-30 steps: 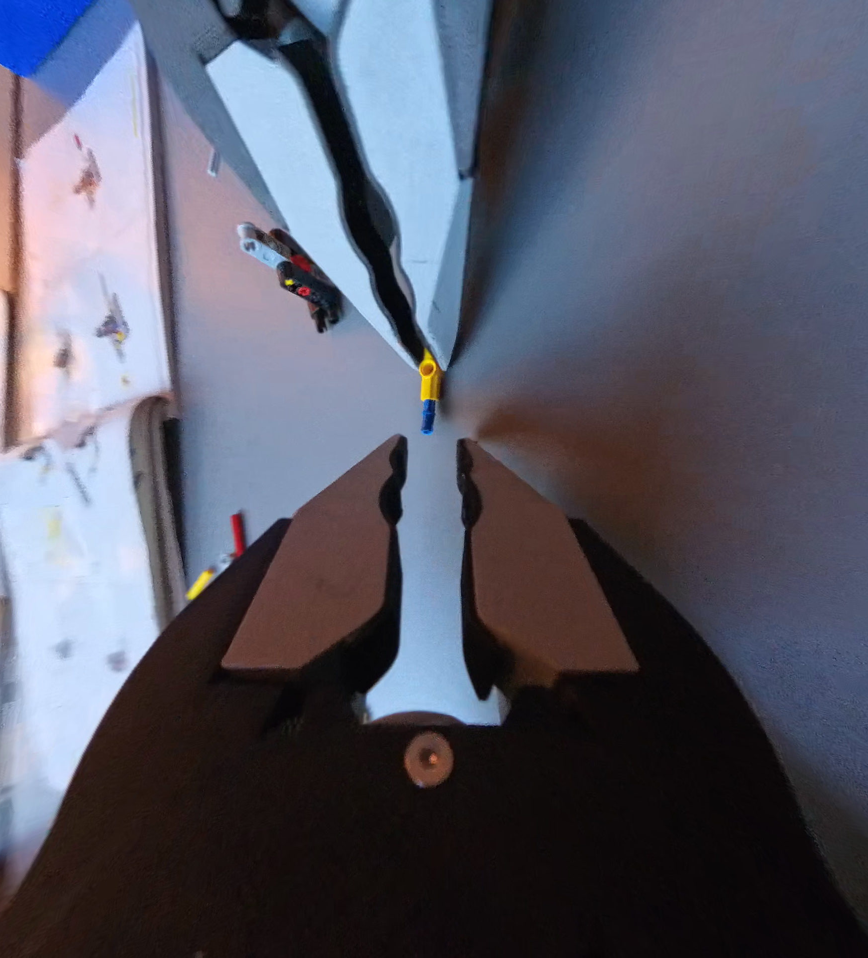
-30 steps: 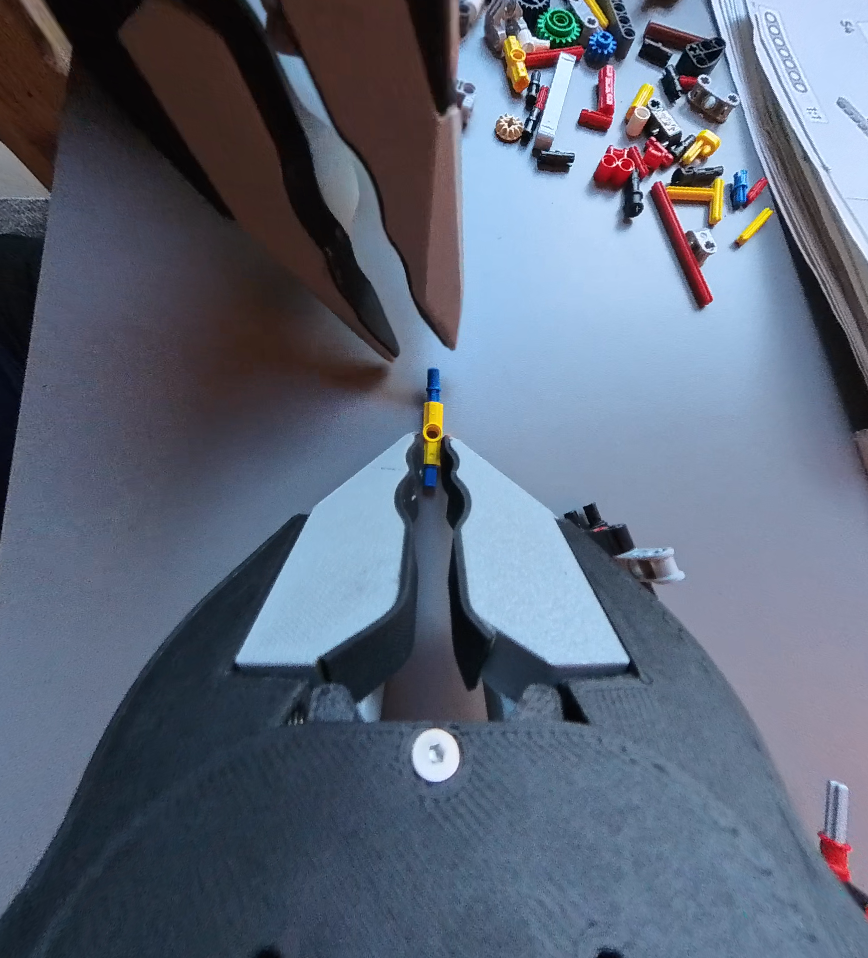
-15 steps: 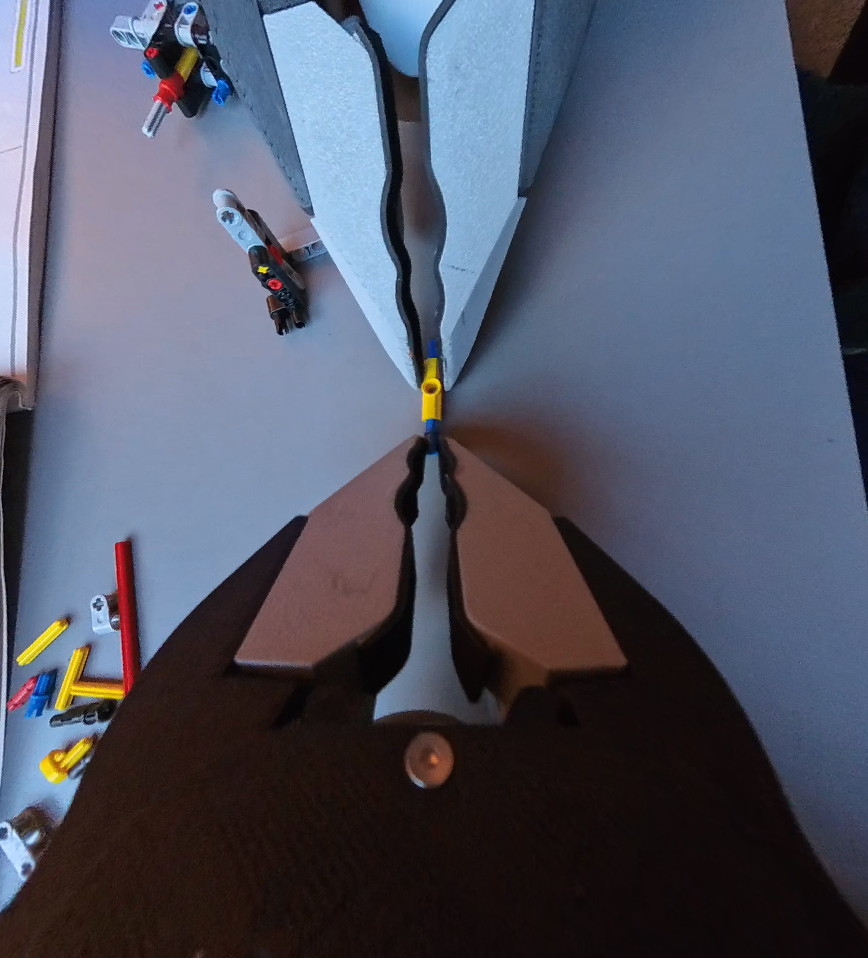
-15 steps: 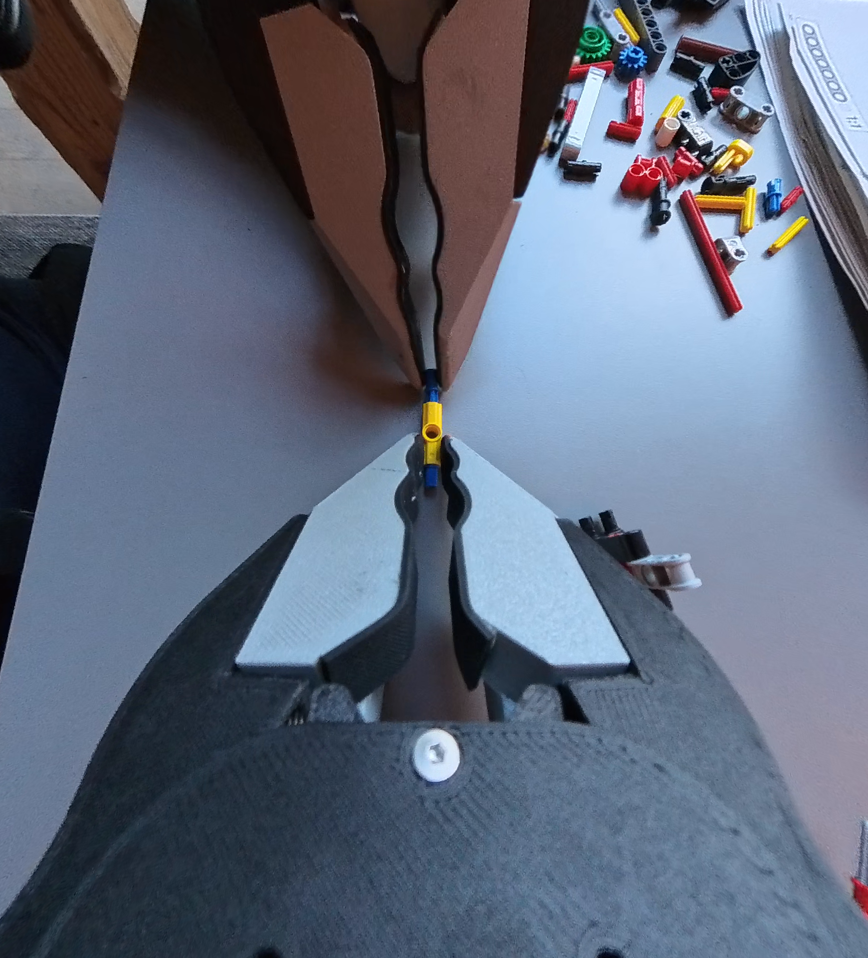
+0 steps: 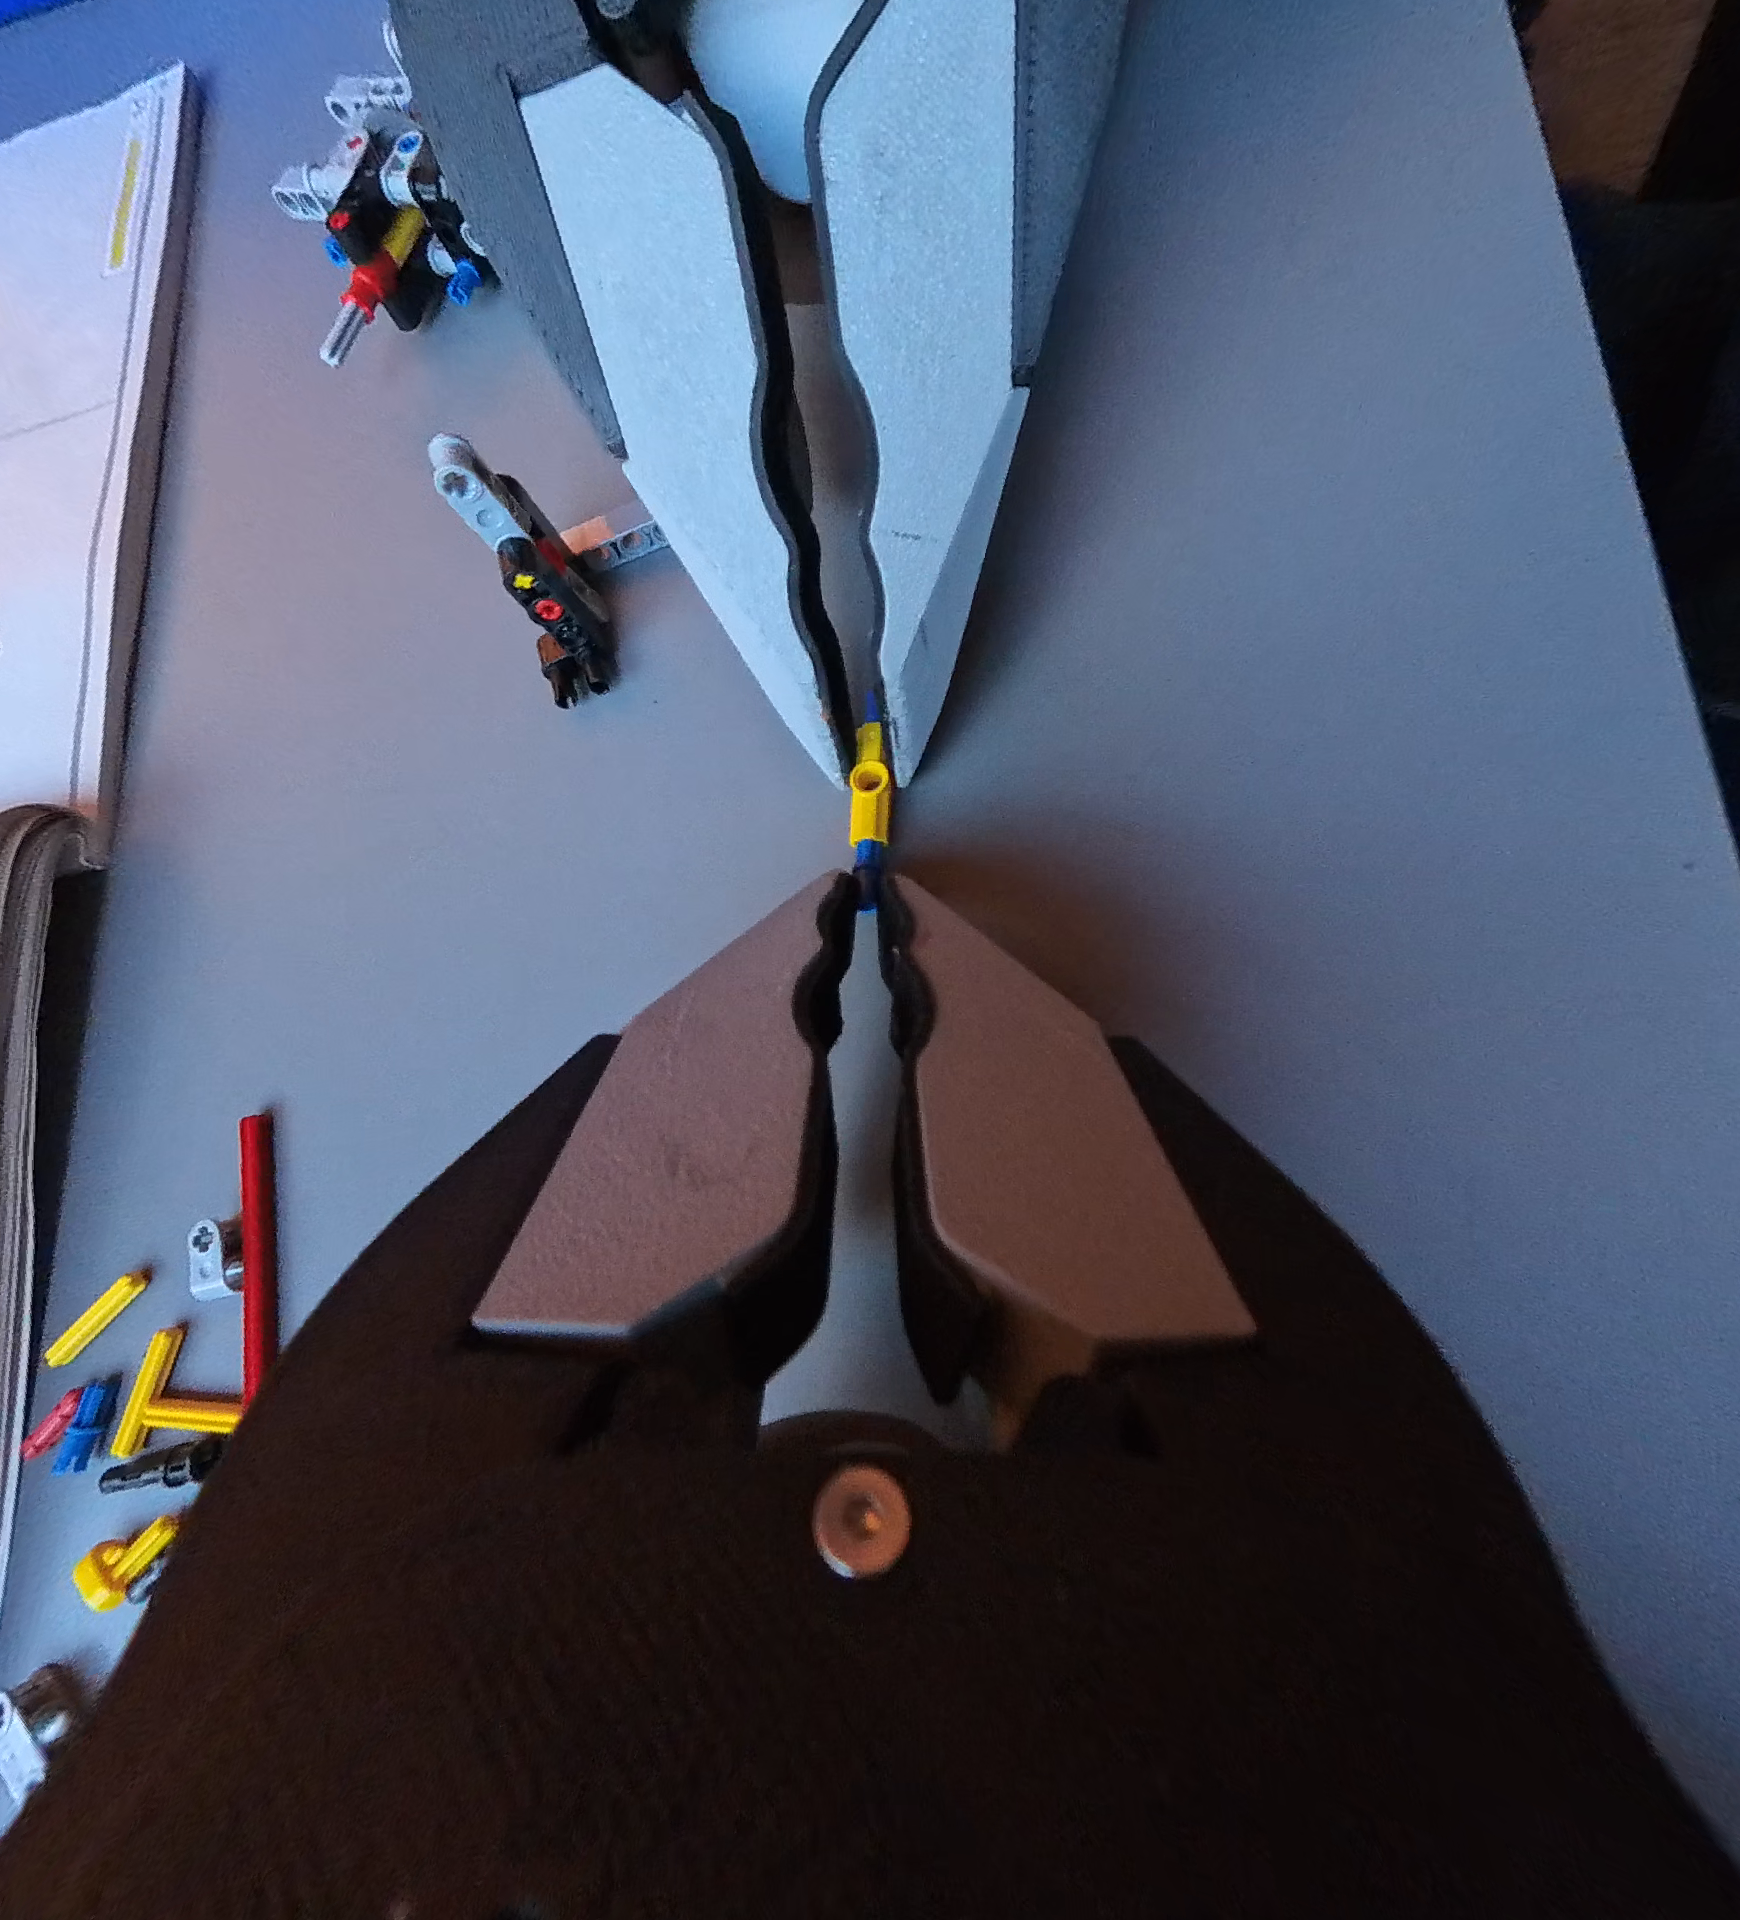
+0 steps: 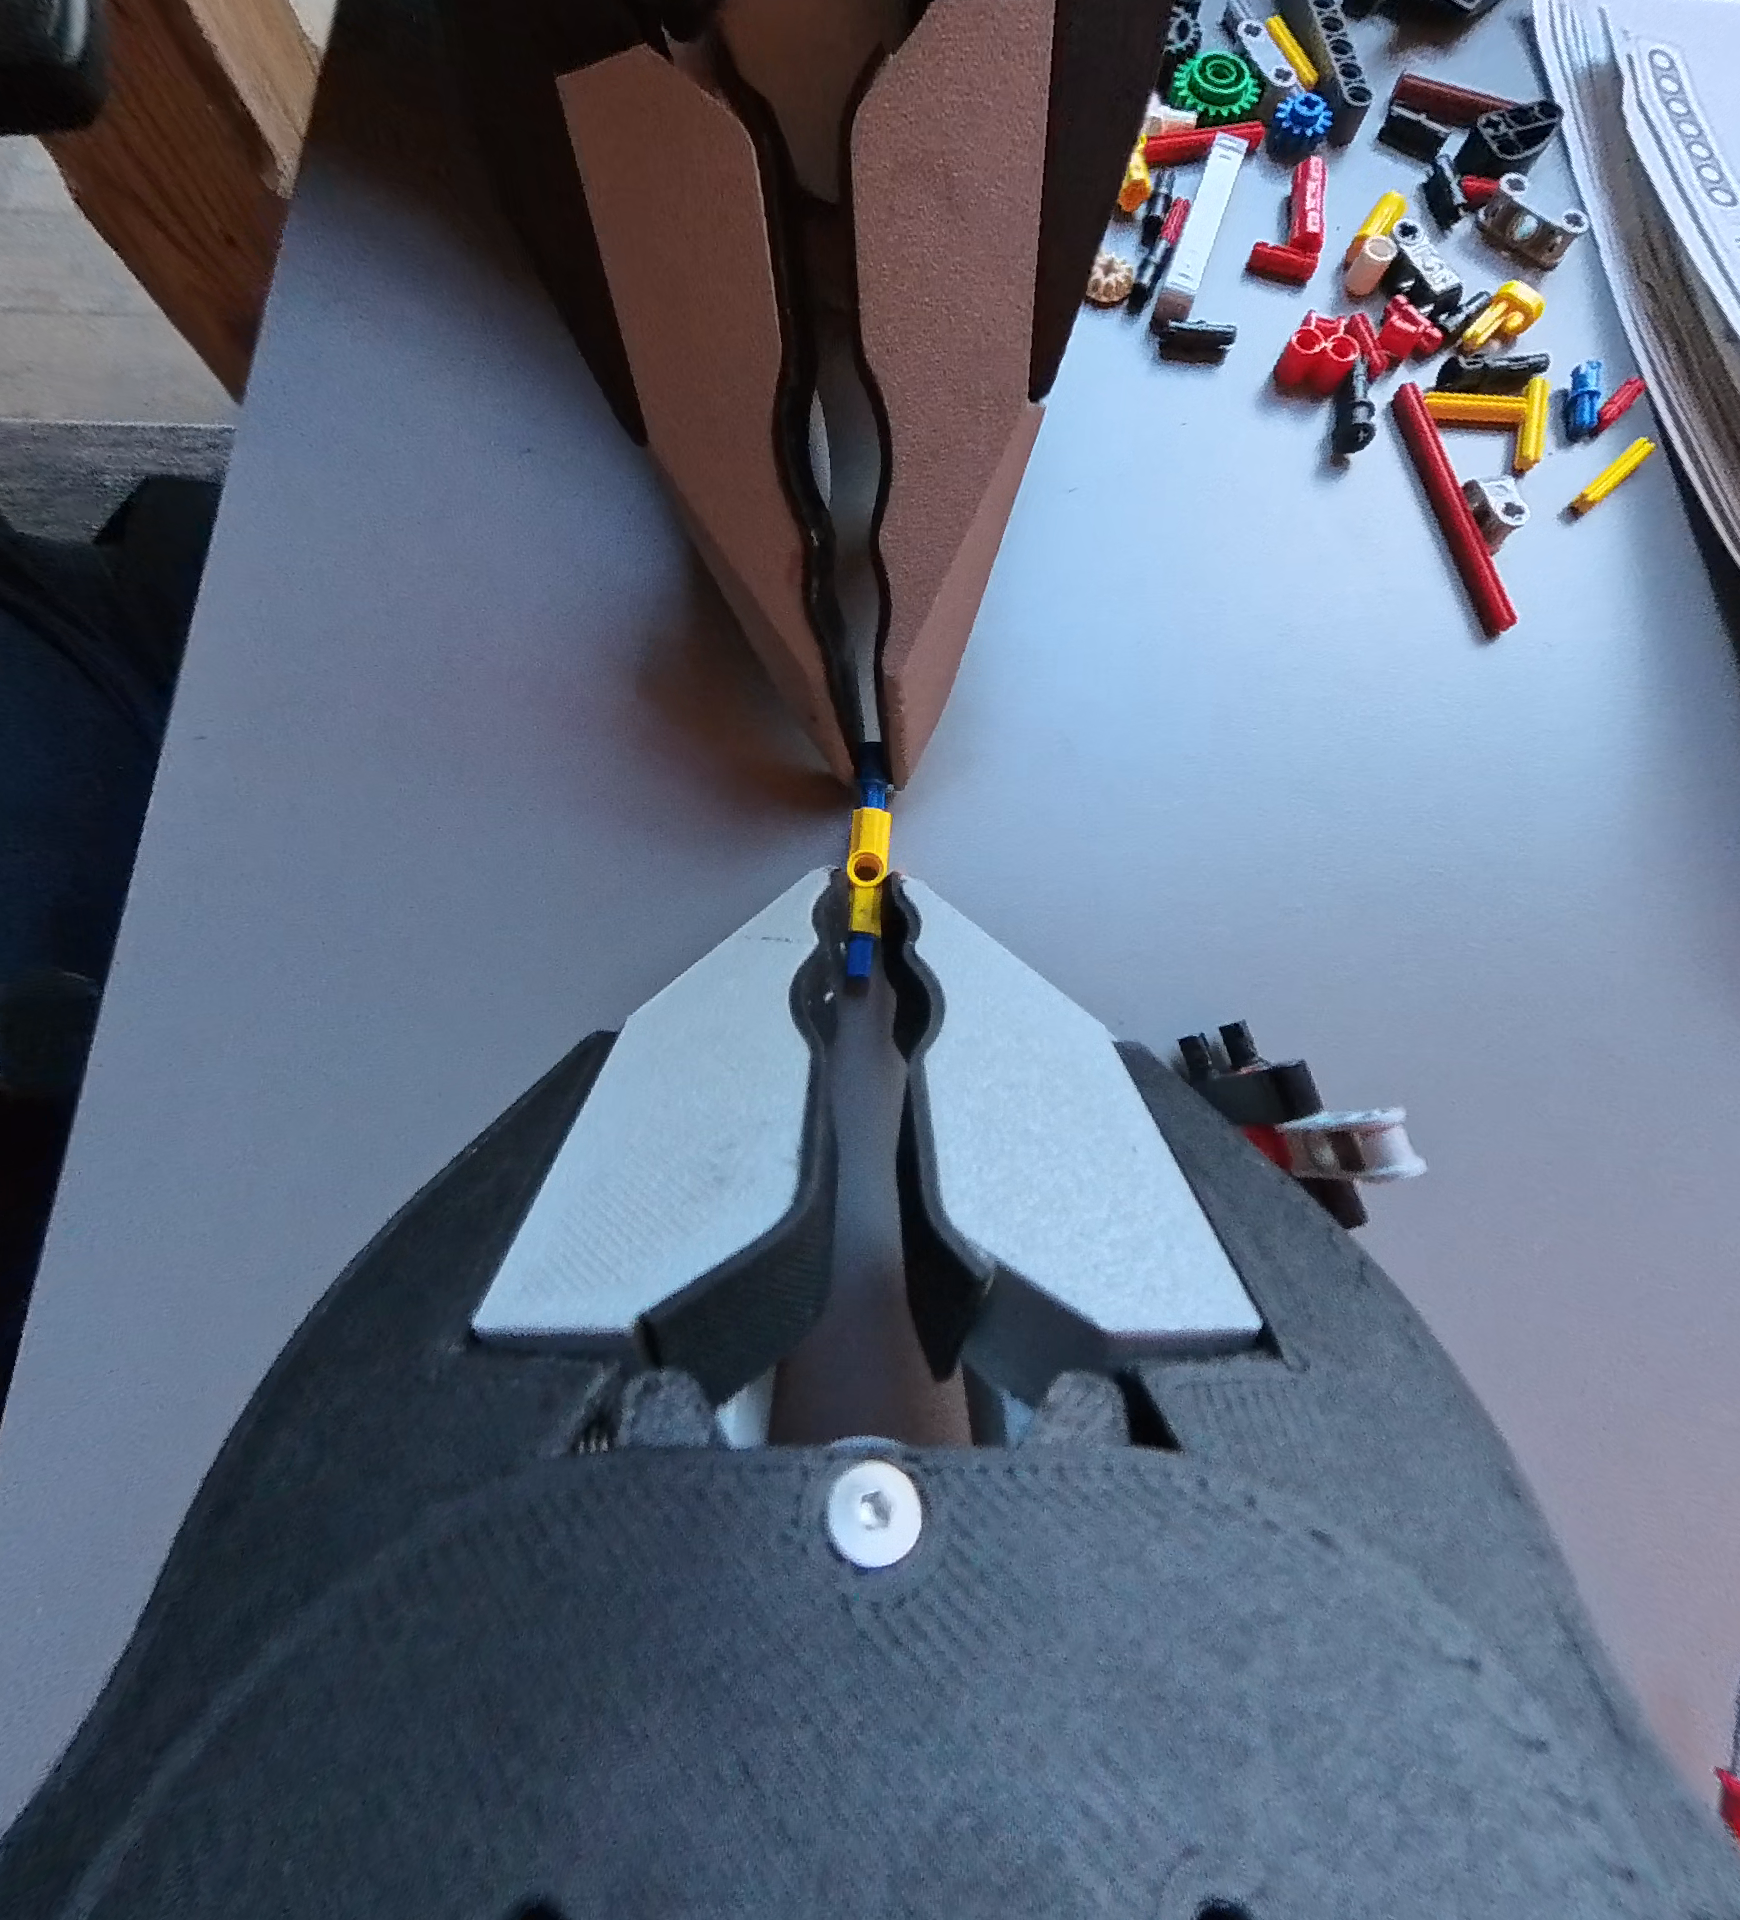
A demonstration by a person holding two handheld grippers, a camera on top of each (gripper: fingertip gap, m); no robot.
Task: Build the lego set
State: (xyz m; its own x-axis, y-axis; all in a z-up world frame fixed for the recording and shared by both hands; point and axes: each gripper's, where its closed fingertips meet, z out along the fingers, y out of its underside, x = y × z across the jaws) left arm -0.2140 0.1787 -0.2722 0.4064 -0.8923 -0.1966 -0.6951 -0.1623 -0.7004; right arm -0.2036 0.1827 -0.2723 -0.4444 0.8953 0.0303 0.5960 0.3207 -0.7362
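Grey table (image 5: pixel 1261 623) carries everything. White instruction booklet (image 5: pixel 4 436) lies open along one edge, printed pages stacked.

Left gripper (image 5: pixel 867 883): brown fingers on a black body, jaws narrow, tips pinched on the blue pin end nearest it. Right gripper (image 6: pixel 867 894): pale grey fingers on a dark grey body, jaws narrow, clamped on the yellow sleeve and the blue pin stub behind it. The two grippers face each other tip to tip, just above the table.

Loose parts pile (image 6: pixel 1385 270) sits by the booklet, well apart from the grippers: red, yellow, black and blue pins, a green gear, a blue gear, a long red axle (image 6: pixel 1453 509). Two small black-and-grey sub-assemblies (image 5: pixel 533 566) lie beside the right gripper's fingers.

Held piece: yellow connector (image 5: pixel 870 800), a short tube with a round cross hole on its upper face, threaded on a thin blue pin (image 6: pixel 858 951) that sticks out of both ends. It spans the gap between the two sets of fingertips, in line with both grippers, at the middle of both views.
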